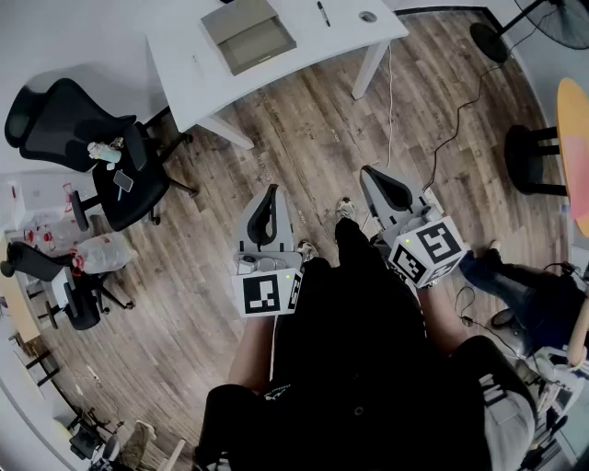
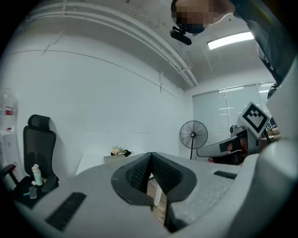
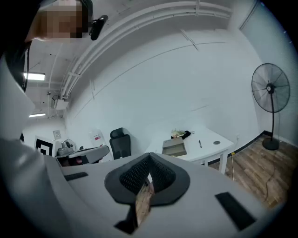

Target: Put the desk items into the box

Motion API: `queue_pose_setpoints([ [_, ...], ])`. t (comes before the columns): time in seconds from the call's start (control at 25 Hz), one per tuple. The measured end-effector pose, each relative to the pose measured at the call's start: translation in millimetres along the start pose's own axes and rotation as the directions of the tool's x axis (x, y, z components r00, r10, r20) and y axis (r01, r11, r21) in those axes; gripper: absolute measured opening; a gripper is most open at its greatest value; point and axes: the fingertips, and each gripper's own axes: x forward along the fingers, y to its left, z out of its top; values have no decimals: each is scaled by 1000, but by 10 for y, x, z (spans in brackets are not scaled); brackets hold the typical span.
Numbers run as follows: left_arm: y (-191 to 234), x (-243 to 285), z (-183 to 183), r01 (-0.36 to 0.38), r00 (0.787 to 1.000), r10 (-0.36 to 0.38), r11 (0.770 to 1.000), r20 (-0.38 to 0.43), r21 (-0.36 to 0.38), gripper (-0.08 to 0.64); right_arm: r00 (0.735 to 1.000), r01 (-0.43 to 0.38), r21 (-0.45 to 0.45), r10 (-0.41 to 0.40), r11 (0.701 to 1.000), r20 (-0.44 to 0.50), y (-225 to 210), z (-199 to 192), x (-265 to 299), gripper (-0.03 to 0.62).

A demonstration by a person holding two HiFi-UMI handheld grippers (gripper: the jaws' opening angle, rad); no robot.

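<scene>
By the look of it nothing is packed yet: the left gripper (image 1: 271, 193) and right gripper (image 1: 371, 175) both have their fingers pinched together on nothing, while the box (image 1: 248, 34), a pen (image 1: 324, 13) and a small round item (image 1: 368, 17) sit on the worktop (image 1: 184, 64), well ahead of the fingers.

No word, number or brand name can be read anywhere here. The cube on the left claw (image 1: 270, 195) shows a black-and-white square marker (image 1: 264, 294), and the cube on the right claw (image 1: 370, 173) shows a second marker (image 1: 431, 246). Both are block patterns, not letters. A red-and-white label (image 2: 8, 111) sits on a white unit at the far left of the left gripper view. A similar red label (image 3: 96, 137) shows beside the office chair (image 3: 120, 142) in the right gripper view. Both are too small to read.
</scene>
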Motion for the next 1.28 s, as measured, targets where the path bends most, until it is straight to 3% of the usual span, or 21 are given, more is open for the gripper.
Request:
queue_pose_setpoints([
  [0.28,567,-1064,-269,-47,999,47,999,-9,7,8,1000,-12,-4,12,1000,19,1084,-404,-31,-2],
  [0.56,766,-1557,-101,-72,996,70,997,59,21,8,998,-26,-48,29,998,54,1564,-350,-156,-2],
  [0.92,655,-1451,-56,-70,996,67,997,60,38,8,998,-7,-37,9,999,54,1439,-326,-243,-2],
  [1.28,425,-780,148,-89,993,84,994,79,59,8,996,-14,-26,16,1000,92,758,13,-85,-2],
])
